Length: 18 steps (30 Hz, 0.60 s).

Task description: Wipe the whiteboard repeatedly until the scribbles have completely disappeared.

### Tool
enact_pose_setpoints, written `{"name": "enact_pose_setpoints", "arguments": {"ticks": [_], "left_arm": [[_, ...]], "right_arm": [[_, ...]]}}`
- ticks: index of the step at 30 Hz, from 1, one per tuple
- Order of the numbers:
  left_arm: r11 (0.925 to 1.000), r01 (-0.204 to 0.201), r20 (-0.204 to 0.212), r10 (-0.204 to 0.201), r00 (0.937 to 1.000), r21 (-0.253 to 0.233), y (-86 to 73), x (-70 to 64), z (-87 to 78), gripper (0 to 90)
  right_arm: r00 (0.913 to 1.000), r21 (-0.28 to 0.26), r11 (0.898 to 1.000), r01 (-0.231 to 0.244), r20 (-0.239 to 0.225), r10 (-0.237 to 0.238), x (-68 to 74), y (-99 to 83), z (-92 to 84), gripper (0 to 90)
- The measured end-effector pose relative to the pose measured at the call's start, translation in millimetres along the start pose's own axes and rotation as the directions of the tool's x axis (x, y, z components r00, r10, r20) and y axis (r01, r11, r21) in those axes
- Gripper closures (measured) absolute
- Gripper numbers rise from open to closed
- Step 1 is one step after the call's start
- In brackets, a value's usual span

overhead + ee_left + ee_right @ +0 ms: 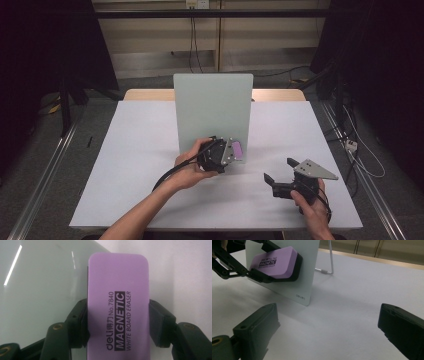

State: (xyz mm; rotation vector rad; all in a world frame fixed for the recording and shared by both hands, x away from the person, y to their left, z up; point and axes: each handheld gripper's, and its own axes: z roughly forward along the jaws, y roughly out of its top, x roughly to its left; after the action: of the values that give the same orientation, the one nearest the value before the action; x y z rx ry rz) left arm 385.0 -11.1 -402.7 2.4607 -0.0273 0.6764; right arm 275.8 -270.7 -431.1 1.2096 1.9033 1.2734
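Nearest the table's [150, 150] front edge, toward its right corner, the right gripper [281, 176] is held low in a hand [312, 207], its jaws spread wide apart with only bare tabletop between them. Farther in, near the middle of the table, the left gripper [231, 150] has its jaws clamped on the long sides of a purple whiteboard eraser [118, 307], which lies pressed flat against the lower right corner of the upright whiteboard [212, 107].
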Motion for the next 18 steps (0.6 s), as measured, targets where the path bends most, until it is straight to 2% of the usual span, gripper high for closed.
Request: {"name": "enact_pose_setpoints", "arguments": {"ticks": [1, 8, 10, 13, 15, 17, 18], "left_arm": [[0.9999, 0.01, 0.005, -0.01, 0.9999, -0.006, 0.7, -0.7, 1.4, 41.0], [1.0, 0.004, 0.047, -0.004, 0.9989, 0.004, 7.0, -7.6, 12.5, 41.0], [0.9994, -0.01, 0.039, 0.009, 0.9992, 0.033, 11.3, -5.0, 10.0, 41.1], [0.9993, 0.037, 0.0, -0.037, 0.9993, -0.011, 15.4, 13.6, -4.8, 41.0], [0.9957, 0.077, -0.029, -0.079, 0.9965, -0.052, 17.1, 29.5, -17.8, 41.0], [0.9881, 0.123, -0.057, -0.128, 0.9901, -0.093, 18.4, 44.7, -30.8, 41.0], [0.9768, 0.166, -0.067, -0.176, 0.9821, -0.136, 19.1, 50.8, -35.4, 41.0]], "right_arm": [[1.0, 0.0, 1.0, -0.002, 0.0, 0.002, -0.2, 0.0, 0.1, 2.8], [1.0, -0.001, 1.0, -0.003, 0.0, 0.003, -0.8, 0.0, -0.3, 2.8], [1.0, -0.002, 1.0, -0.001, 0.0, 0.001, -0.7, 0.0, -0.7, 2.8], [1.0, -0.002, 1.0, 0.001, -0.001, -0.001, -0.9, -0.1, -0.6, 2.8], [1.0, -0.002, 1.0, 0.0, -0.001, 0.0, -1.1, -0.1, -0.5, 2.8], [1.0, -0.003, 1.0, 0.003, 0.0, -0.003, -1.1, -0.1, -0.4, 2.8], [1.0, -0.002, 1.0, 0.0, 0.0, 0.0, -0.9, 0.0, -0.5, 2.7]]}}
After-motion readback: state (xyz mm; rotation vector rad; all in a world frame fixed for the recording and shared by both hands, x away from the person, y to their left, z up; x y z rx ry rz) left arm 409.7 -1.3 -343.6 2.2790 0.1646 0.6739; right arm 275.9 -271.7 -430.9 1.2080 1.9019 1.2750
